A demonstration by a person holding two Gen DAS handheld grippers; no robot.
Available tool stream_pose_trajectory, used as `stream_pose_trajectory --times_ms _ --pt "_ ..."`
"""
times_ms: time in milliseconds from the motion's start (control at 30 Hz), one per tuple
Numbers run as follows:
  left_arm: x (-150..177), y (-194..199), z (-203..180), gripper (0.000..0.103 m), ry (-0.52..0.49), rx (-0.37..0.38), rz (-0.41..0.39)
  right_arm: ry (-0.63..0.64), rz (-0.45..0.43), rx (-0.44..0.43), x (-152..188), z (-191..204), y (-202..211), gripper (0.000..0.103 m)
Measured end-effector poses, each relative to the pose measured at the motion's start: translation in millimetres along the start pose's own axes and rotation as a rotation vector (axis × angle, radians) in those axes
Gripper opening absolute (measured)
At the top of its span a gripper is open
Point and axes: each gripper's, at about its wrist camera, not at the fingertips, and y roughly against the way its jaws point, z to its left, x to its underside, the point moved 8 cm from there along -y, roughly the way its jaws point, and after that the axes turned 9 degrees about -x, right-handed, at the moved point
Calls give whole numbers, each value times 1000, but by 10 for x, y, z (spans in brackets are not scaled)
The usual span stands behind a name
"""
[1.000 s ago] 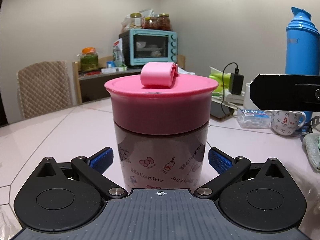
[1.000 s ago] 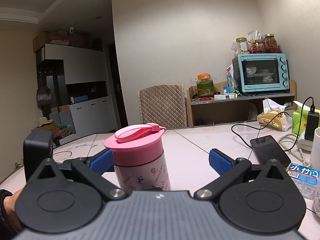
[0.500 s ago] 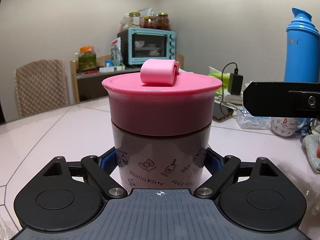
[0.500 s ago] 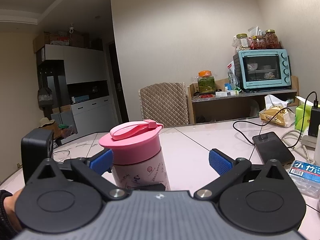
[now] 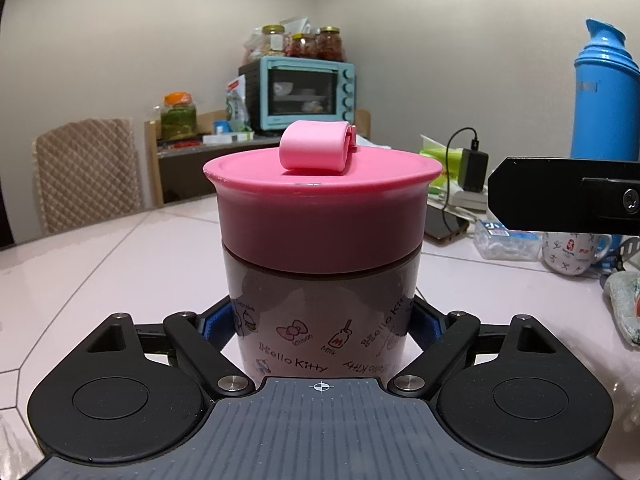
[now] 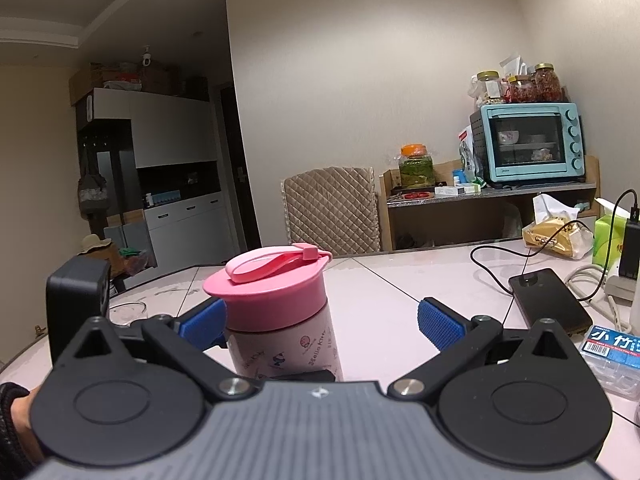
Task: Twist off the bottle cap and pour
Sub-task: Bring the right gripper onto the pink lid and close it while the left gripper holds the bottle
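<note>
A Hello Kitty bottle (image 5: 320, 320) with a wide pink screw cap (image 5: 320, 208) and a pink strap loop on top stands upright on the pale table. My left gripper (image 5: 320, 322) is shut on the bottle's body below the cap, its blue pads pressed on both sides. In the right wrist view the same bottle (image 6: 284, 344) and cap (image 6: 272, 292) sit at the left. My right gripper (image 6: 320, 316) is open and empty, its left blue pad beside the cap, its right pad well clear. The right gripper's body (image 5: 568, 196) shows at the right of the left wrist view.
A white printed mug (image 5: 572, 250), a tall blue thermos (image 5: 604, 92), a clear plastic box (image 6: 612, 356), a phone on a charging cable (image 6: 548, 300) and a green tissue box (image 6: 608, 236) stand at the table's right. A padded chair (image 6: 332, 208) and shelf with a teal oven (image 6: 528, 144) lie beyond.
My left gripper has closed from open onto the bottle's body. My right gripper has moved closer to the cap, staying open.
</note>
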Motion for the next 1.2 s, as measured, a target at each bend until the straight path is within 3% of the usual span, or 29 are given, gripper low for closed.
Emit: stream_pose_trajectory --times_ms 300,800,1200 --pt "80 151 173 90 -11 -15 9 37 10 -46 -25 134 -37 103" --pt "319 466 512 90 -18 18 7 127 77 -265 69 626 -337 103" --pt "322 496 471 90 -22 49 -7 173 106 -258 77 853 -558 103"
